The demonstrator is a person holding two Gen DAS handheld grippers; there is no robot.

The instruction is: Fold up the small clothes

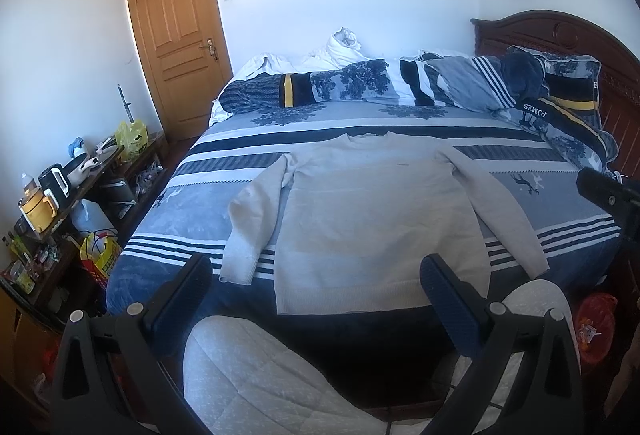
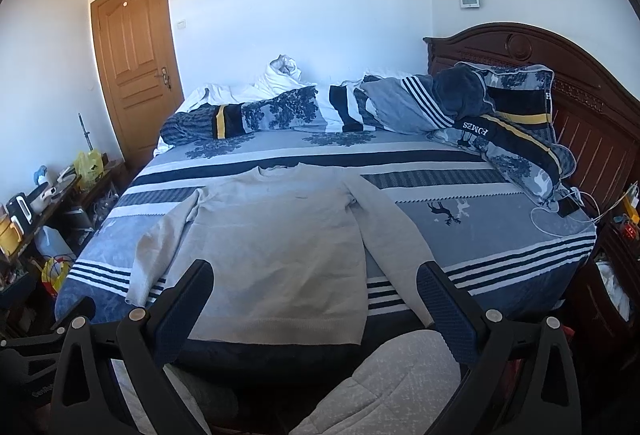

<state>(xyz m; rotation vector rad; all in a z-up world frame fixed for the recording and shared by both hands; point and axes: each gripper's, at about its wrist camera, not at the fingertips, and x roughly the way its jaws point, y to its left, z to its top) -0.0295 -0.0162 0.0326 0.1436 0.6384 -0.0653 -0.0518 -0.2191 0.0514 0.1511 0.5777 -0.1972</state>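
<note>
A pale grey long-sleeved sweater (image 1: 380, 219) (image 2: 276, 255) lies flat on the bed, collar toward the far side, hem at the near edge, both sleeves spread outward. My left gripper (image 1: 316, 275) hovers open above the near edge, short of the hem, nothing between its fingers. My right gripper (image 2: 314, 279) is open too, held over the hem and the right sleeve (image 2: 396, 247), clear of the fabric. The right gripper's body (image 1: 608, 191) shows at the right edge of the left wrist view.
The bed (image 1: 560, 235) has a blue striped cover, with a bunched duvet and pillows (image 2: 500, 115) at the far side and a dark wooden headboard (image 2: 592, 91) on the right. A cluttered side table (image 1: 52, 203) stands on the left. A person's quilted trouser legs (image 1: 256, 375) are below.
</note>
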